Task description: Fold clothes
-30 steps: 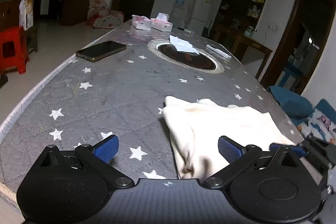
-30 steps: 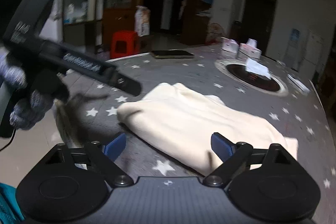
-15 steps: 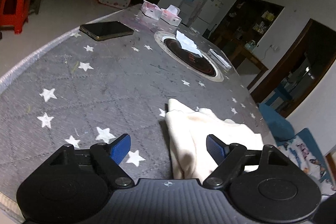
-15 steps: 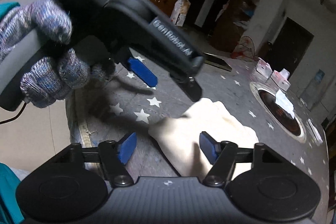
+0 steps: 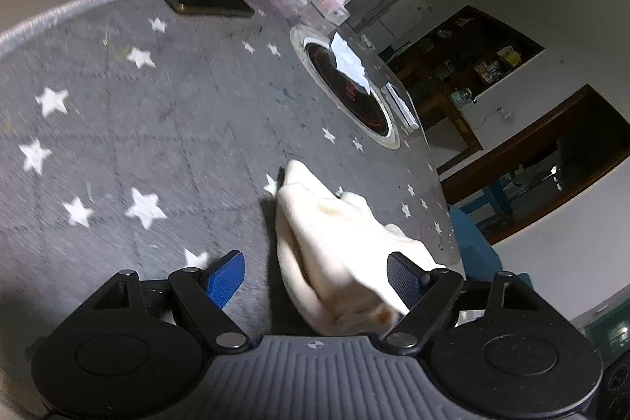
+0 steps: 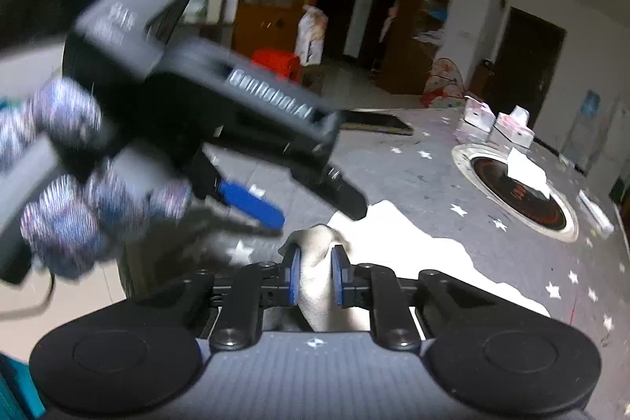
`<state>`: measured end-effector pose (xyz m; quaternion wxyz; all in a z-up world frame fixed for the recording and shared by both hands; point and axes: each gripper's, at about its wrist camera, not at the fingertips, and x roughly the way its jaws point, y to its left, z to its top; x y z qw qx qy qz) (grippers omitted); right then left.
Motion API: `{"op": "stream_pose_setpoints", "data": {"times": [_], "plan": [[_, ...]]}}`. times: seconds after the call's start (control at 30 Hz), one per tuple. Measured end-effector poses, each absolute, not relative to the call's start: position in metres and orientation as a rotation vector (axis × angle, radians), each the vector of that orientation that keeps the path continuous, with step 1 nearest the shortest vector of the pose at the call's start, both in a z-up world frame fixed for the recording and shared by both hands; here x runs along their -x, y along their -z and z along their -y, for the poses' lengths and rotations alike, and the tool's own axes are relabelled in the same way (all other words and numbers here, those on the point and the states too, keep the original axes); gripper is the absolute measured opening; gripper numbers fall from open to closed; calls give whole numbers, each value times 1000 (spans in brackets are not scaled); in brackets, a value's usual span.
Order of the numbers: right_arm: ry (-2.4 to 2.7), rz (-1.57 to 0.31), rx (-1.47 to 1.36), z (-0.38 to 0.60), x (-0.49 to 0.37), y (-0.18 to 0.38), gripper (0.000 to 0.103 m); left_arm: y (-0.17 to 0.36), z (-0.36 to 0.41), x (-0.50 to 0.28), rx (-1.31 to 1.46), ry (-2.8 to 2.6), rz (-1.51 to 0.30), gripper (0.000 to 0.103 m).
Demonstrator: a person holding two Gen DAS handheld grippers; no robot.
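Cream cloth [image 6: 429, 262] lies bunched on the grey star-printed surface [image 5: 118, 128]; the right gripper [image 6: 315, 270] has its fingers clamped on one fold, while the left gripper [image 5: 317, 276] holds its fingers wide apart with the cloth between them.

Little lettering can be read. In the right wrist view, white print is carried along the dark side of the left gripper [image 6: 311, 207]; it is smeared by motion, and only something like "Genrobot.AI" can be made out. A second white mark is seen on the upper block of the same gripper, above the gloved hand [image 6: 71, 184]; its letters are too blurred to be read. Red markings are shown on the dark round cooktop [image 5: 356, 97] set into the desk [image 5: 157, 128], but they cannot be read in either view. No other text is legible.
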<state>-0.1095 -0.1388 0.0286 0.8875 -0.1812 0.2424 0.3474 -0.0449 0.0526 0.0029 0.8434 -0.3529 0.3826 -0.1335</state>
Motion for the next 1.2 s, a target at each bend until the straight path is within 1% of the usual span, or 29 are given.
{"op": "stream_pose_setpoints", "data": {"times": [0.17, 0.2, 0.33, 0.37, 0.4, 0.47, 0.5, 0.53, 0.57, 0.63, 0.73, 0.83, 0.97, 1.0, 1.03, 1.07, 1.2], "plan": [[-730, -504, 310, 153, 106, -36, 13, 5, -47, 32, 822, 300, -852, 78], [-733, -504, 305, 154, 107, -36, 13, 7, -46, 30, 837, 304, -859, 74], [-750, -512, 290, 155, 106, -31, 13, 10, -42, 21, 870, 305, -872, 69], [-754, -514, 288, 155, 107, -29, 13, 11, -41, 19, 875, 304, -876, 62], [-759, -517, 286, 154, 108, -28, 13, 11, -39, 17, 872, 303, -883, 47], [-770, -527, 283, 154, 110, -25, 14, 16, -38, 15, 874, 299, -902, 35], [-773, -529, 276, 155, 110, -25, 16, 18, -37, 13, 875, 297, -912, 25], [-777, -534, 260, 158, 110, -25, 21, 20, -36, 12, 876, 295, -920, 23], [-782, -540, 243, 161, 110, -25, 26, 20, -37, 12, 872, 296, -919, 22], [-767, -543, 209, 171, 108, -25, 33, 21, -37, 12, 864, 298, -918, 21], [-699, -551, 165, 196, 103, -24, 35, 20, -37, 13, 841, 299, -915, 20], [-590, -568, 126, 228, 93, -21, 40, 18, -35, 13, 818, 297, -912, 20], [-413, -583, 72, 274, 75, -17, 43, 15, -33, 13, 788, 293, -908, 20], [-372, -586, 49, 285, 70, -16, 46, 14, -32, 13, 780, 293, -907, 20], [-331, -590, 25, 295, 66, -15, 55, 14, -31, 13, 772, 292, -905, 20], [-299, -597, 6, 304, 61, -13, 57, 13, -30, 13, 764, 291, -905, 20], [-227, -624, -73, 333, 48, -2, 57, 12, -29, 13, 740, 289, -902, 20]]}}
